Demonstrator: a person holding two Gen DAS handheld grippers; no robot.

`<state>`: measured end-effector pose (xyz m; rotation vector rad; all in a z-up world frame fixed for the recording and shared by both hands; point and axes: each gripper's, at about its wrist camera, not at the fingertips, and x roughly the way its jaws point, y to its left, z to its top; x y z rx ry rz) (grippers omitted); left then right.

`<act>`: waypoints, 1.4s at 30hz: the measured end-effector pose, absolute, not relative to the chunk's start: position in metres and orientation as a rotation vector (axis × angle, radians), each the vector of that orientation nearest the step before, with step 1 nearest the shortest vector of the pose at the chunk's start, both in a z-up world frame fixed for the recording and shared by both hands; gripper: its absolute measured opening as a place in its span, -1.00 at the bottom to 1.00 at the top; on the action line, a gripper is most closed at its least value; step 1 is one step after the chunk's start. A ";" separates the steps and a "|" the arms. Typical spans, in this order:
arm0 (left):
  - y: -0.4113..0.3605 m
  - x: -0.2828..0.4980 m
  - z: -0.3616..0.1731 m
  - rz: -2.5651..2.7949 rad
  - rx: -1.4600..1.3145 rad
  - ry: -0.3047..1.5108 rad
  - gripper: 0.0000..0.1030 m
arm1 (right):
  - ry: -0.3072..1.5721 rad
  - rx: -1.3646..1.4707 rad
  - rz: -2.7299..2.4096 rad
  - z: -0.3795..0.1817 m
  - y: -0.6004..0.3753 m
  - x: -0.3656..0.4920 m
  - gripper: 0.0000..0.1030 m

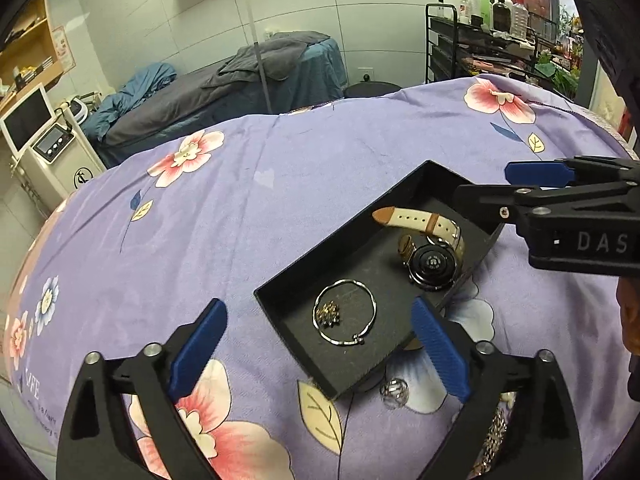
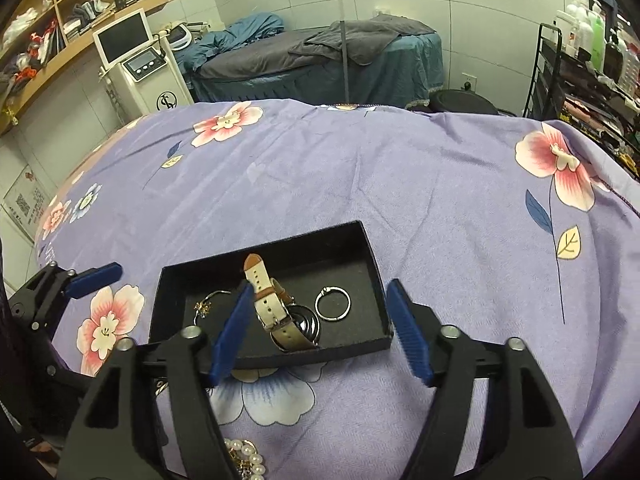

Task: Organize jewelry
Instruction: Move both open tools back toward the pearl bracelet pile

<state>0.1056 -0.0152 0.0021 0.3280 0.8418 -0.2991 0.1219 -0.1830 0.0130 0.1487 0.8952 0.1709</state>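
Observation:
A black tray (image 1: 280, 286) (image 2: 376, 256) sits on a purple flowered cloth. In it lie a watch (image 1: 432, 258) (image 2: 276, 308) with a cream and tan strap, a silver bangle (image 1: 370, 320) with a small gold charm piece (image 1: 327, 314) inside it, and a silver ring (image 2: 333, 304). My left gripper (image 1: 320, 354) is open and empty over the tray's near corner. My right gripper (image 2: 322, 334) is open and empty at the tray's near edge; it also shows at the right of the left wrist view (image 1: 500, 190). A pearl piece (image 2: 246, 460) and a metal band (image 1: 494, 440) lie on the cloth outside the tray.
A clear round bead-like piece (image 1: 394, 392) lies on the cloth by the tray's corner. Behind the table stand a massage bed (image 2: 320, 60), a white machine with a screen (image 2: 136, 56), and a black rack of bottles (image 1: 480, 32).

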 end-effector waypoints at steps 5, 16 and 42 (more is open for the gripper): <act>-0.009 0.085 0.004 -0.313 0.325 0.840 0.87 | 0.915 0.151 0.177 0.010 -0.183 0.107 0.47; 0.010 0.054 -0.017 -0.293 0.259 0.922 0.87 | 0.983 0.178 0.184 -0.013 -0.187 0.067 0.47; 0.059 0.022 -0.041 -0.280 0.052 1.022 0.49 | 0.972 -0.118 0.628 -0.018 -0.089 -0.044 -0.05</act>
